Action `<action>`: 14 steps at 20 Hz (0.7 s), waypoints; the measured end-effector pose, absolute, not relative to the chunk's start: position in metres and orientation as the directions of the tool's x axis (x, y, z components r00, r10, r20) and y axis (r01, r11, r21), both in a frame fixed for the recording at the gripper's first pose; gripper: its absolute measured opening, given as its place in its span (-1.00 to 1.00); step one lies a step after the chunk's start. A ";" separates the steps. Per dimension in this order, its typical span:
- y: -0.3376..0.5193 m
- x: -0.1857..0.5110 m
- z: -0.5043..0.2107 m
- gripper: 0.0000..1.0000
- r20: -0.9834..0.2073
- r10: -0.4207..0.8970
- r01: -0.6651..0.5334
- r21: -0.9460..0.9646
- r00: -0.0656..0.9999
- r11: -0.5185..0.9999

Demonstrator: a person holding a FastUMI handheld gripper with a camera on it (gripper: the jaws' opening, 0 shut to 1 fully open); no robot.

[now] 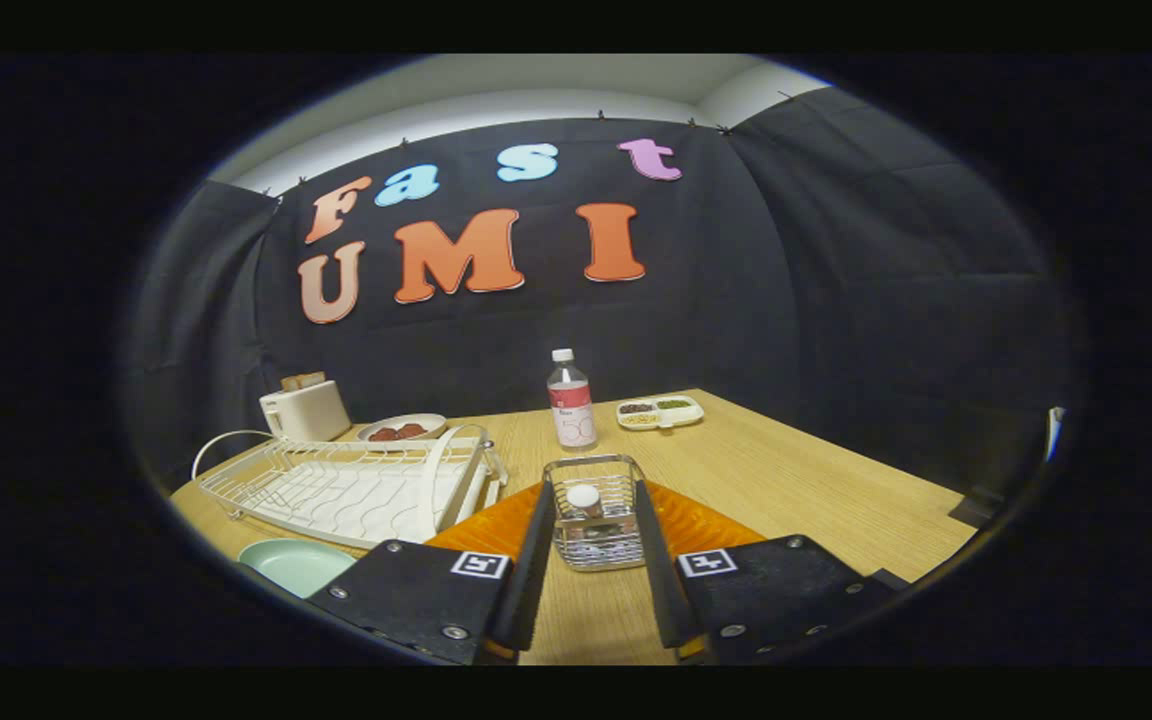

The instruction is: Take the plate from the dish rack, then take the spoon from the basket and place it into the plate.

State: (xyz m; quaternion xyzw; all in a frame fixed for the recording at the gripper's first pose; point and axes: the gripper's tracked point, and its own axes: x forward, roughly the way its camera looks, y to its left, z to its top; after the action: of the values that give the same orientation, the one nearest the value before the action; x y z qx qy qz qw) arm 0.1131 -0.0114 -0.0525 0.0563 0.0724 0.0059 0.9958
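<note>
The gripper (591, 560) stands wide open, its 2 fingers (533, 560) spread apart and holding nothing. Between the fingertips and just ahead of them sits the wire basket (596, 525) on an orange mat (496, 525), with the white tip of the spoon (584, 497) standing up inside it. The fingers flank the basket; whether they touch it I cannot tell. The pale green plate (296, 565) lies flat on the wooden table (816, 490), off to the left of the left finger, just in front of the white dish rack (346, 485). Beyond the basket stands a bottle (570, 400), with a divided snack tray (660, 411) to its right. Far left, beyond the rack, are a toaster (304, 408) and a dish of red food (402, 429).
</note>
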 end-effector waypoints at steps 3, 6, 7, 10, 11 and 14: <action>-0.011 0.117 -0.052 -0.52 -0.139 0.021 -0.003 0.129 0.990 0.992; -0.009 0.117 -0.049 -0.86 -0.122 0.021 -0.010 0.091 0.992 0.996; -0.008 0.116 -0.045 -0.89 -0.113 0.027 -0.017 0.089 0.993 0.996; -0.011 0.111 -0.026 -0.89 -0.073 0.016 -0.010 0.079 0.997 0.997; -0.011 0.109 -0.021 -0.89 -0.067 0.009 -0.004 0.075 0.998 0.997; -0.016 0.094 -0.004 -0.89 -0.038 -0.005 0.008 0.066 0.999 0.998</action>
State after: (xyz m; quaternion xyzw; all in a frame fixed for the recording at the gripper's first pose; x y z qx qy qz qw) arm 0.0938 -0.0156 -0.0038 0.0331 0.0188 -0.0033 0.9993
